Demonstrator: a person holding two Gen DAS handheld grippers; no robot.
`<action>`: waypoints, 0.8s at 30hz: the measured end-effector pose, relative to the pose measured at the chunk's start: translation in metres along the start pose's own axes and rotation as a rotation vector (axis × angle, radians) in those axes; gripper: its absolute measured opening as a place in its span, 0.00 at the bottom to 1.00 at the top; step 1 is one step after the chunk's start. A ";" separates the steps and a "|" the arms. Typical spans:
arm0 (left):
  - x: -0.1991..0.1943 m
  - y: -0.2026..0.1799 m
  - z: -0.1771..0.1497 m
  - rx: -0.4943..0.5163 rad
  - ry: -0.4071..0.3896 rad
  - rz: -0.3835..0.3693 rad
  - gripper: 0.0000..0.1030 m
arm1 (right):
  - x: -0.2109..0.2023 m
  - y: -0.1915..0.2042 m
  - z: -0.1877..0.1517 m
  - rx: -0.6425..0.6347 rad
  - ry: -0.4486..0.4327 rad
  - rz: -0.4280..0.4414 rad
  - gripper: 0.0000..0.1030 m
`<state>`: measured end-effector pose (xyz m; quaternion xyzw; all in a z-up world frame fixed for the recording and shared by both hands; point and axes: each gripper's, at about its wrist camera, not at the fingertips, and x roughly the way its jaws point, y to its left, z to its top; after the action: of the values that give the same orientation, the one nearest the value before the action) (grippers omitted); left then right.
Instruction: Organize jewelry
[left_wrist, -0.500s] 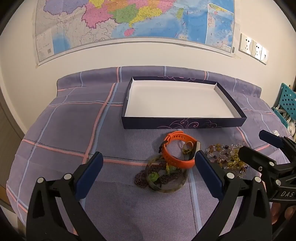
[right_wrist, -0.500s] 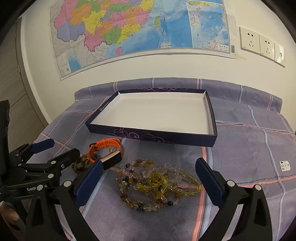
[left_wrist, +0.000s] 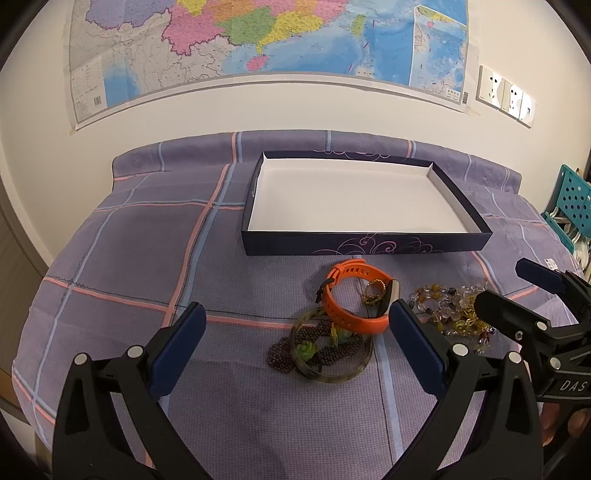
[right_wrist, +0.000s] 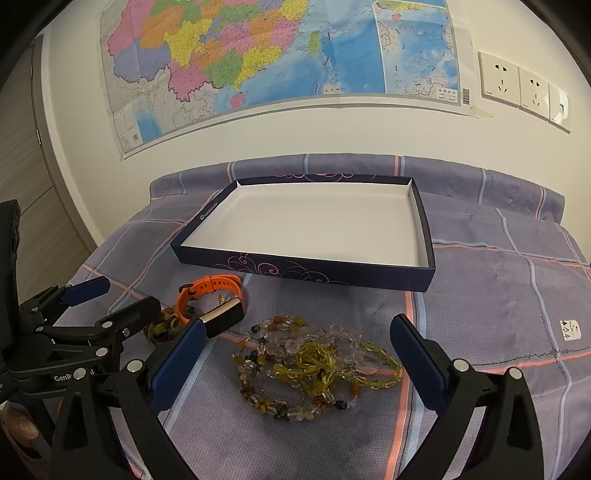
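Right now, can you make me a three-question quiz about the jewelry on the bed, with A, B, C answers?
1. Where is the beaded bracelet pile?
A. in the box
B. on the bedspread, in front of the box
C. on the wall

2. What colour is the watch strap?
A. orange
B. white
C. pink

3. What is inside the box?
A. the watch
B. beads
C. nothing

Answers: 1 B, the beads lie on the purple bedspread between the right hand-held gripper and the box. 2 A, the strap is bright orange. 3 C, only its white floor shows.
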<state>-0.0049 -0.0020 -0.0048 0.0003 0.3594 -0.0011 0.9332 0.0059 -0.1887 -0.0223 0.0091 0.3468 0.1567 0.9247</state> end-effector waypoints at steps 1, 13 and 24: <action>0.000 0.000 0.000 -0.001 0.001 -0.001 0.95 | 0.000 0.000 0.000 0.001 0.001 -0.001 0.94; 0.001 -0.001 0.000 0.000 0.004 0.000 0.95 | 0.000 0.001 0.000 -0.003 -0.004 -0.003 0.94; 0.001 -0.002 -0.001 0.004 0.006 -0.001 0.95 | 0.001 0.001 0.002 -0.005 0.003 0.001 0.94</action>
<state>-0.0055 -0.0045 -0.0062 0.0021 0.3621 -0.0022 0.9321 0.0074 -0.1875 -0.0216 0.0070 0.3476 0.1580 0.9242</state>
